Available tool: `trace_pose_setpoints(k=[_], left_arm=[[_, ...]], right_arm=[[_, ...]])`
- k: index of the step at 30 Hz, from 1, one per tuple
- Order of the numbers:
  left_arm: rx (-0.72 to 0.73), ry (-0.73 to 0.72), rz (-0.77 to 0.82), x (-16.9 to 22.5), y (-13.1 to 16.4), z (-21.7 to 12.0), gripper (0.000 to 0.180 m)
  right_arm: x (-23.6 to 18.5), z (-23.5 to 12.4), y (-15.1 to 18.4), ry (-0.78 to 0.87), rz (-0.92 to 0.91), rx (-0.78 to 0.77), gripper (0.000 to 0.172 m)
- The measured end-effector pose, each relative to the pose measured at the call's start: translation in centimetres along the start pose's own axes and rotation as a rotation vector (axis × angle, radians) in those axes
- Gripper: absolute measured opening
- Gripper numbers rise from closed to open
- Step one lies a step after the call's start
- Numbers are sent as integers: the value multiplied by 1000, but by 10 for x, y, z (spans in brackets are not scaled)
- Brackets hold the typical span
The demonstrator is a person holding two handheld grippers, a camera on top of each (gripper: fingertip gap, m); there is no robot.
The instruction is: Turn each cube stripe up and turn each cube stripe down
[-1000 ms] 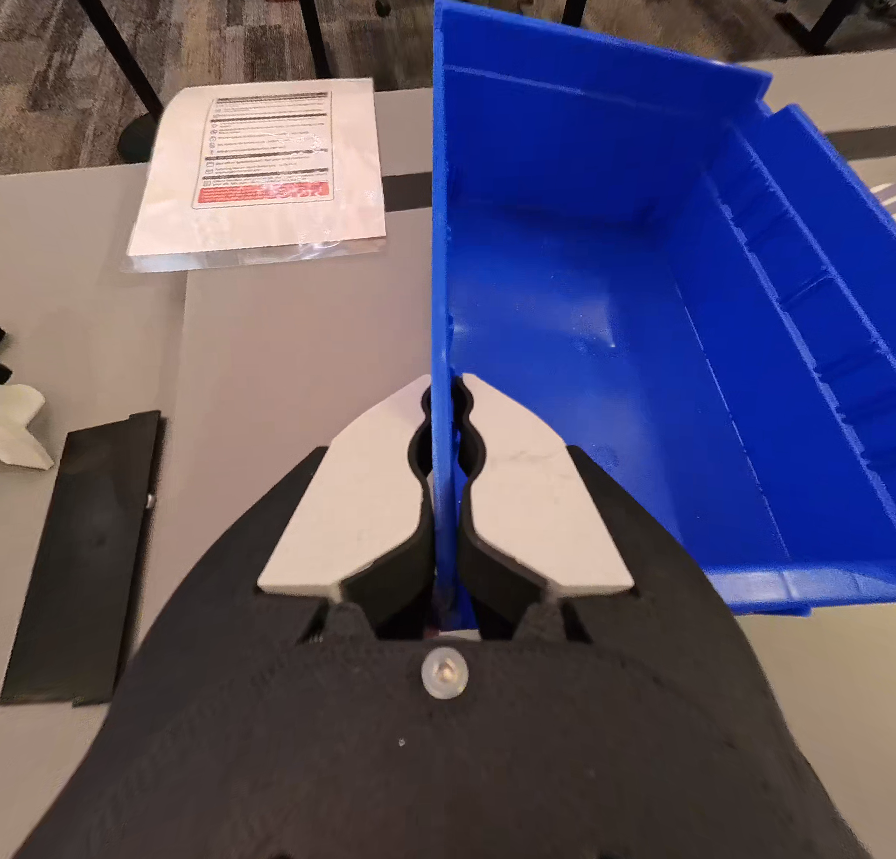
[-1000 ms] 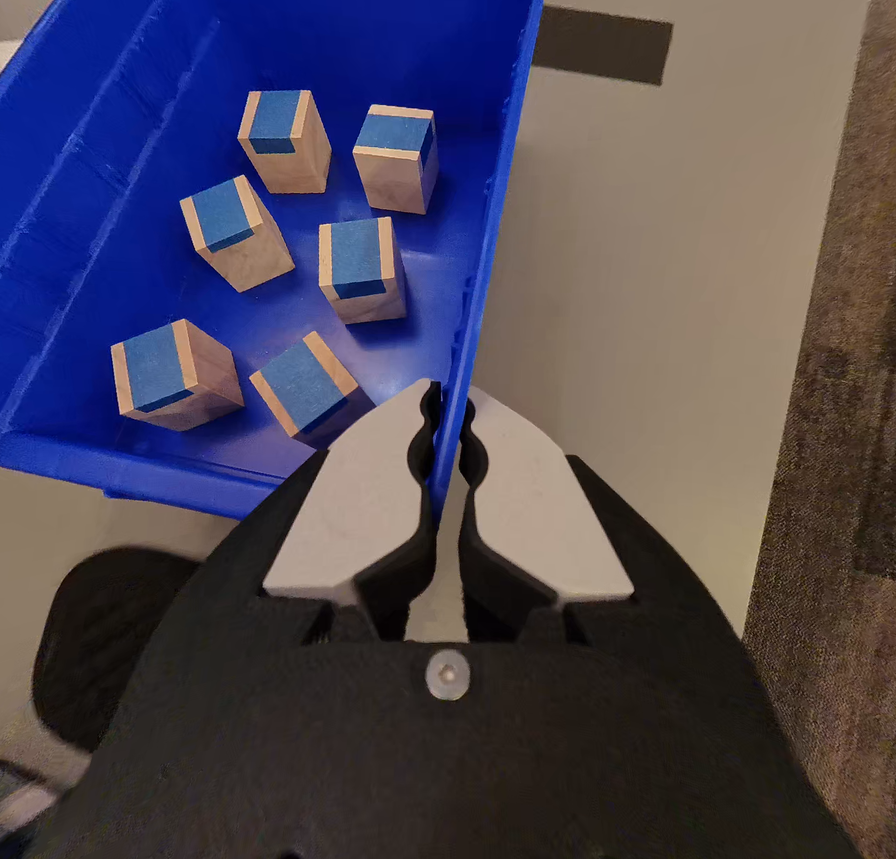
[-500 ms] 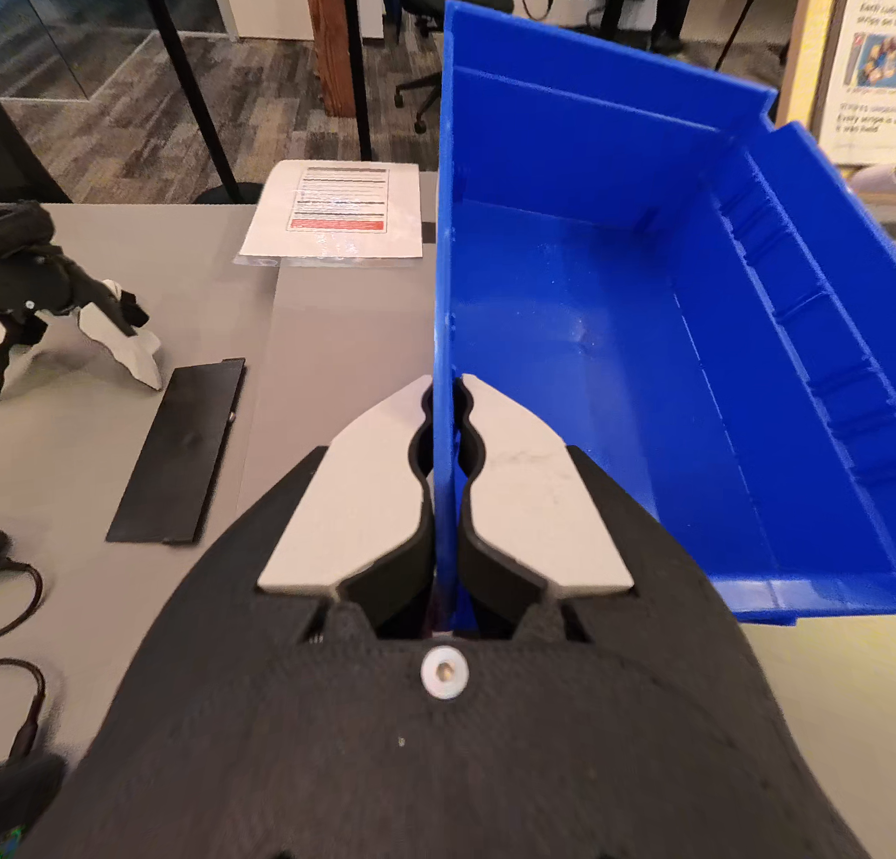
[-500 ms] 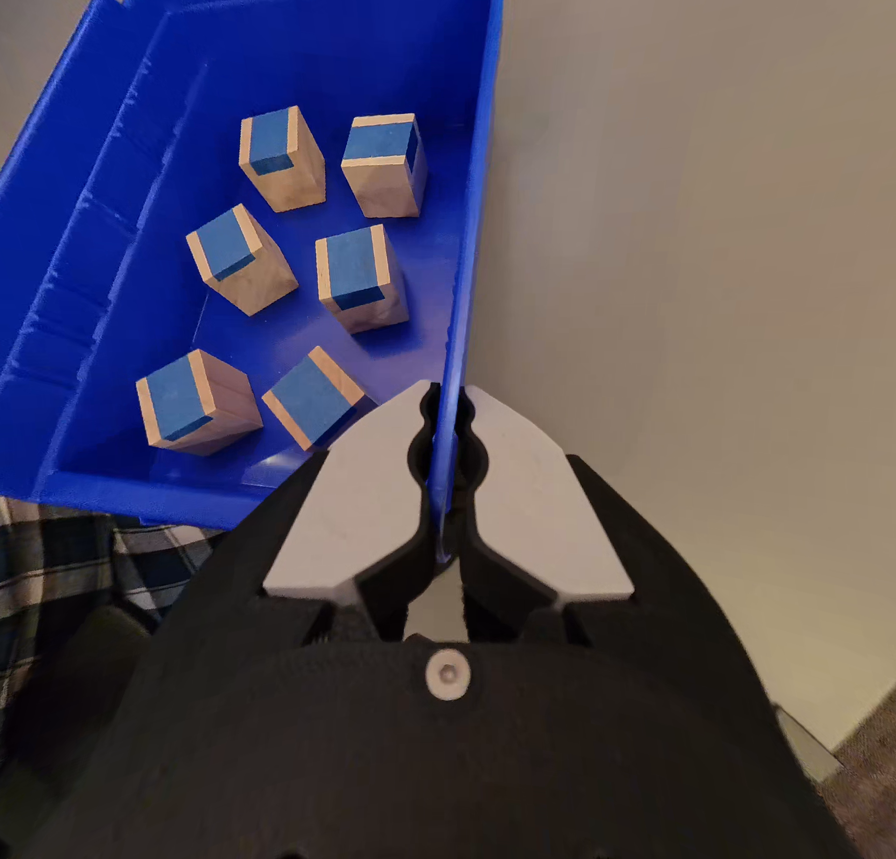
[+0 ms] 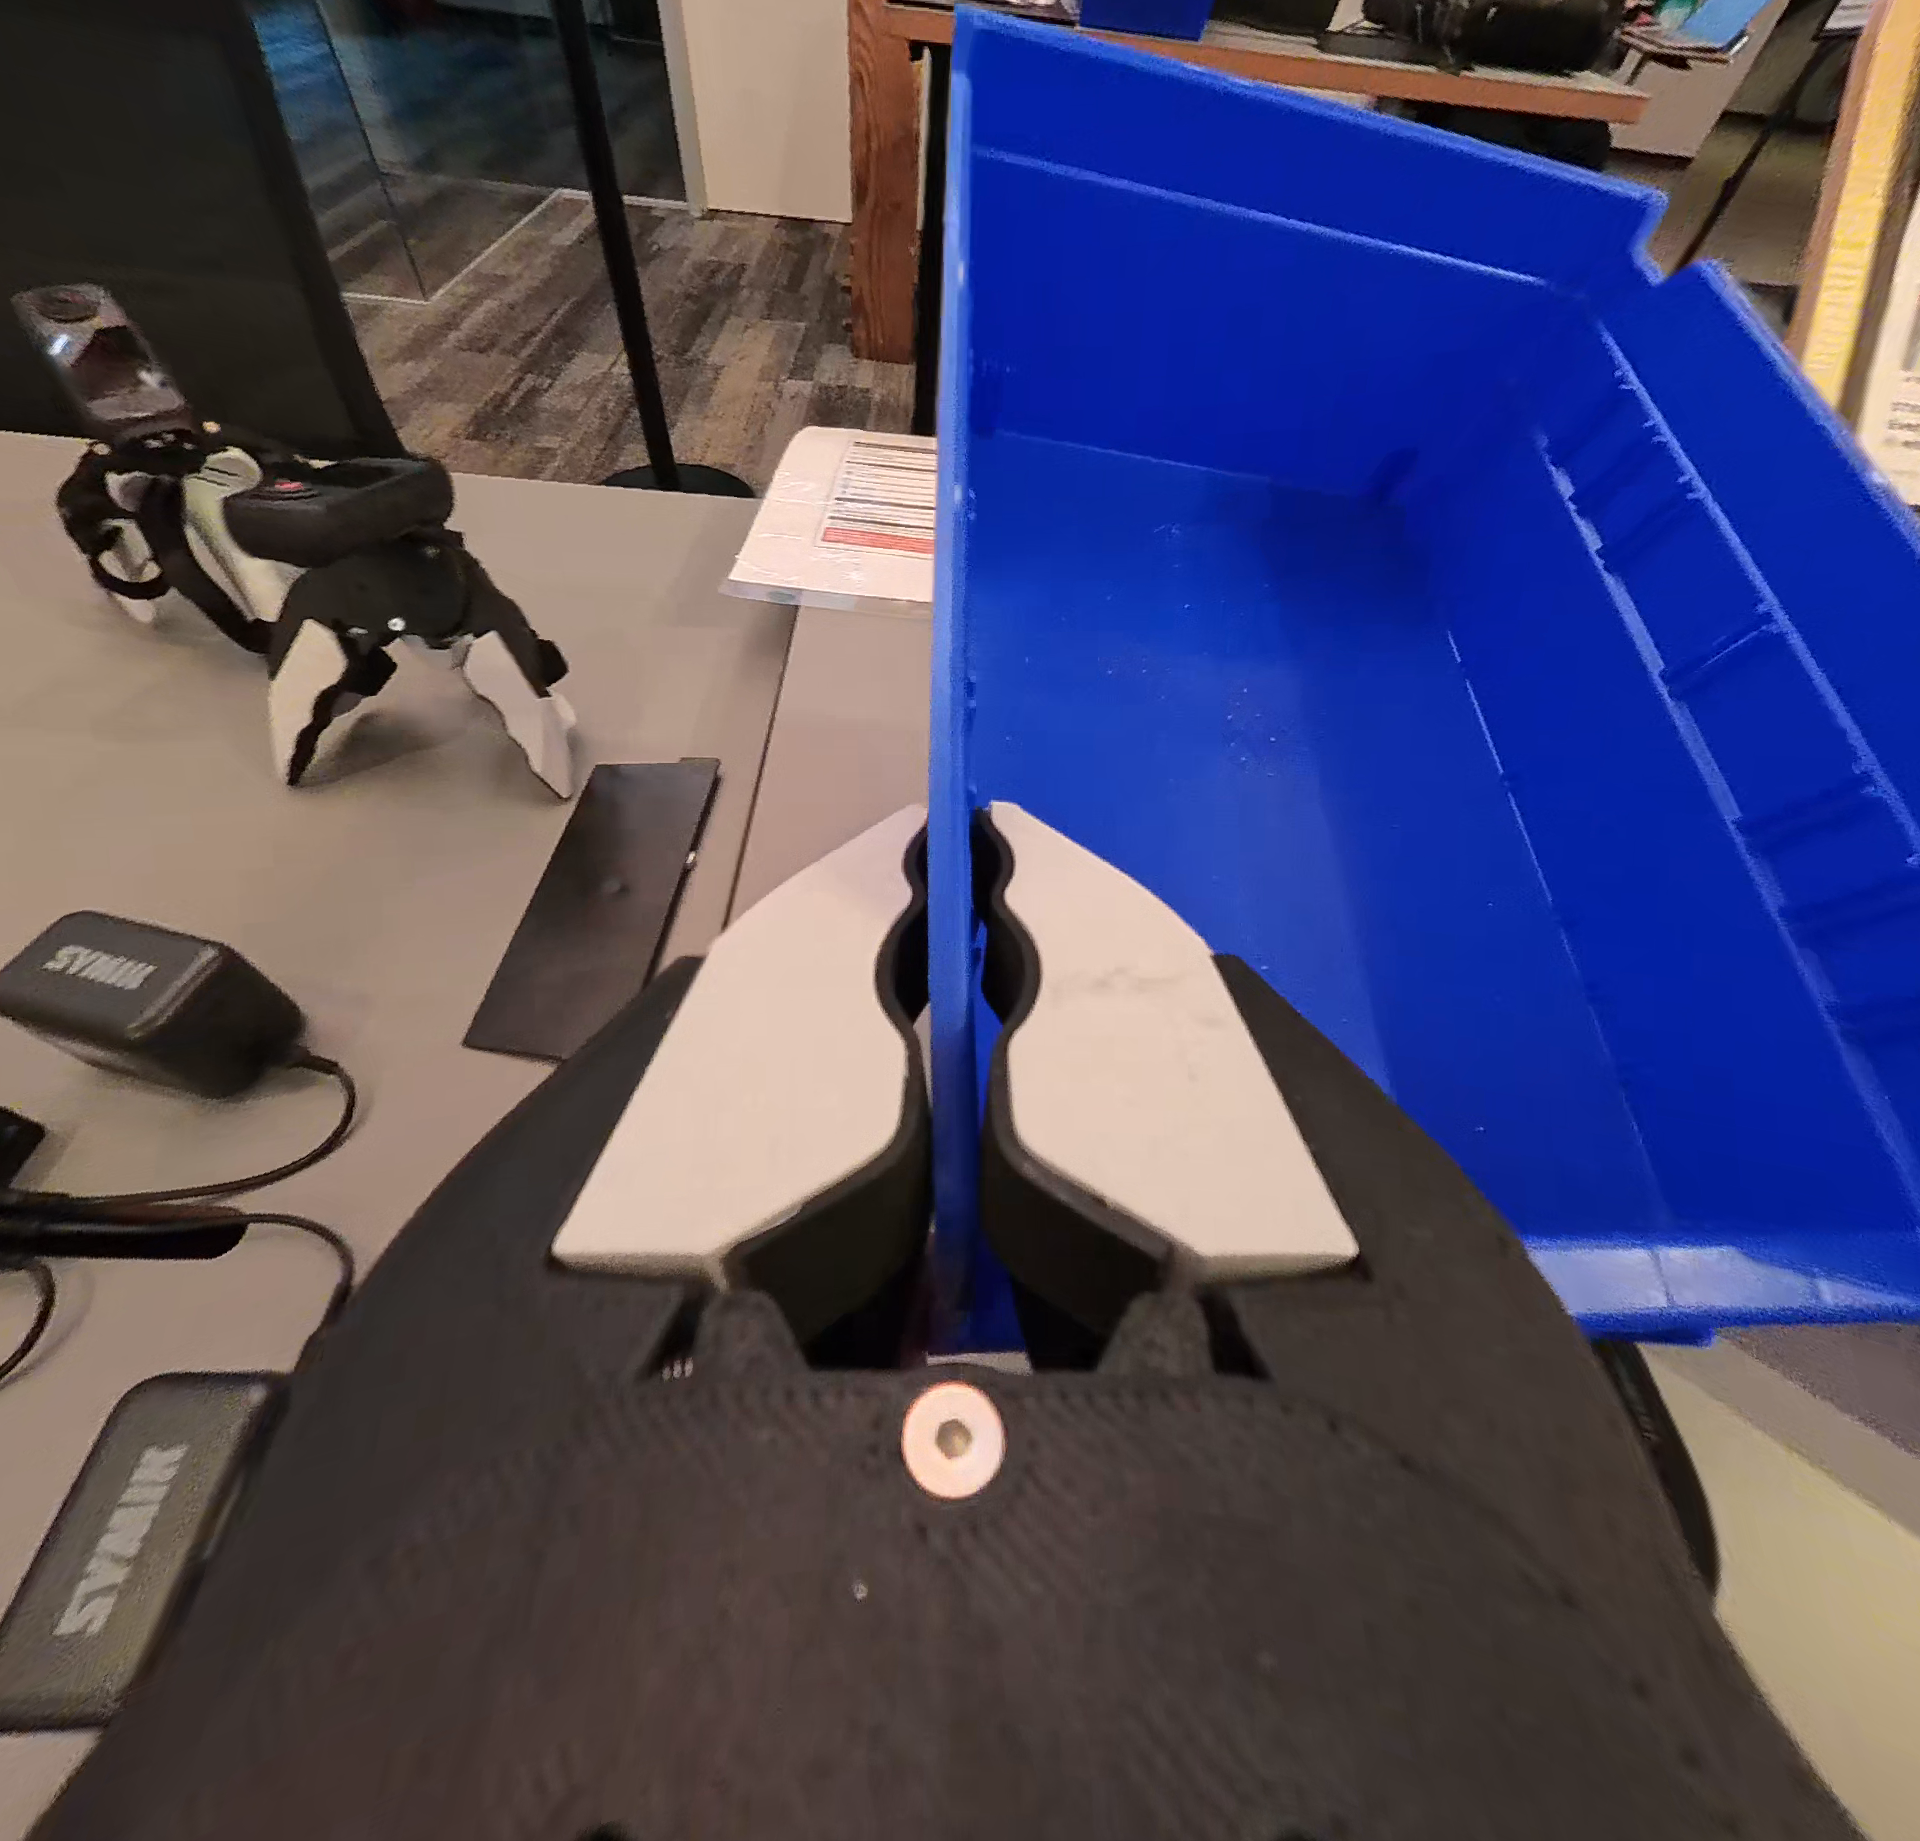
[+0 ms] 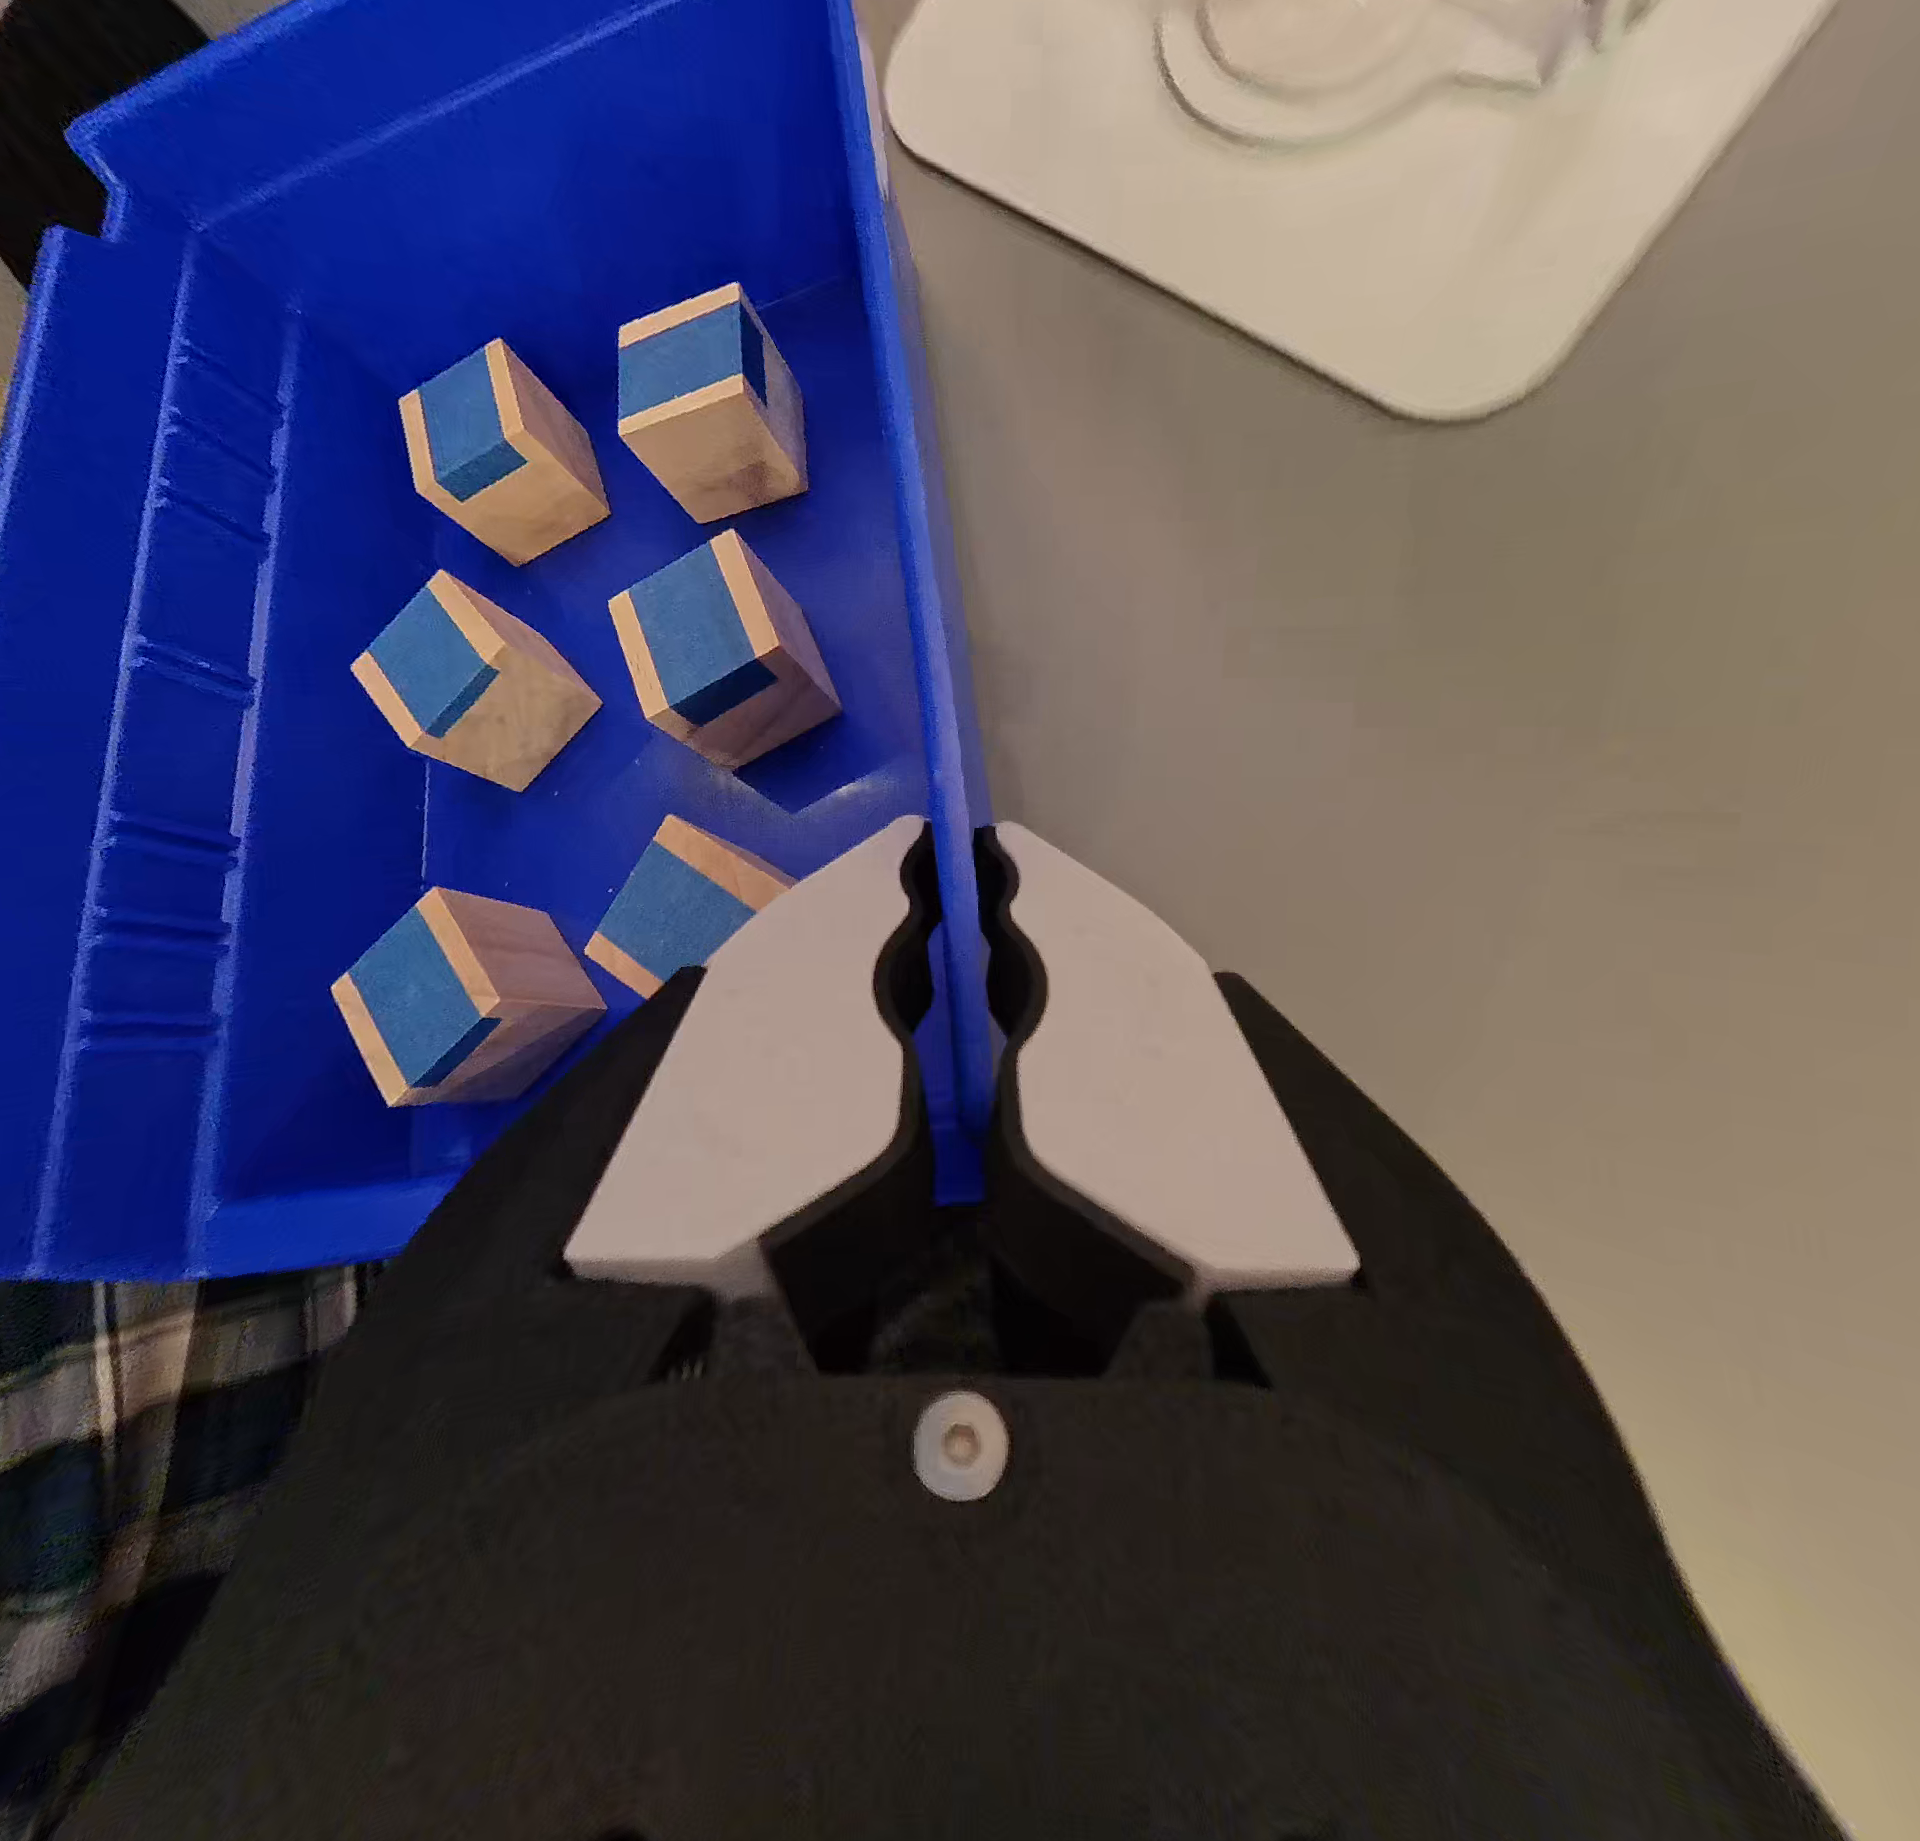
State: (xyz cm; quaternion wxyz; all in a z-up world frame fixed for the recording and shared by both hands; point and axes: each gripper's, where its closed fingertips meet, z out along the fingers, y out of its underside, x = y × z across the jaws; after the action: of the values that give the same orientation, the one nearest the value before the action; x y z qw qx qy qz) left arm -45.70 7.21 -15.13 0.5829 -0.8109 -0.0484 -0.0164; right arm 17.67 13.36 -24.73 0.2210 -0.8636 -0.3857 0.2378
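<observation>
Six wooden cubes [image 6: 717, 638] sit in a blue bin [image 6: 520, 181], each with its blue stripe facing up, so the stripe-up half of the job looks finished as far as the right wrist view shows. Turning them stripe down appears still to come; no cube is in either grasp. Both grippers are occupied with the bin instead. The right gripper [image 6: 951, 846] is closed narrowly on the bin's side wall, one fingertip inside and one outside, with the nearest cube [image 6: 665, 908] just beside its inner finger [image 6: 790, 1012] and partly hidden behind it. The other five lie farther in, apart from one another. The left gripper [image 5: 951, 825] is clamped the same way on a bin [image 5: 1247, 752] wall; the stretch of bin floor it faces holds no cubes. The bin seems lifted or tilted off the grey table [image 6: 1455, 856].
</observation>
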Motion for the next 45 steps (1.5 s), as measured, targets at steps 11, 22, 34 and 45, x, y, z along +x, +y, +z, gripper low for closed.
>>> trace_pose_setpoints(k=[11,22,34,45], left_arm=[[58,-40,-69,-36,-2,-17,5],[73,-81,-66,-48,-2,-35,5],[108,-102,-56,-47,-14,-53,5],[136,-119,-81,-61,-15,-59,5]], right_arm=[[-45,112,-89,-50,-13,69,7],[-83,87,-118,-18,-477,259,47],[-144,143,-23,-255,-1297,-266,28],[-162,202,-92,-314,-1113,-234,24]])
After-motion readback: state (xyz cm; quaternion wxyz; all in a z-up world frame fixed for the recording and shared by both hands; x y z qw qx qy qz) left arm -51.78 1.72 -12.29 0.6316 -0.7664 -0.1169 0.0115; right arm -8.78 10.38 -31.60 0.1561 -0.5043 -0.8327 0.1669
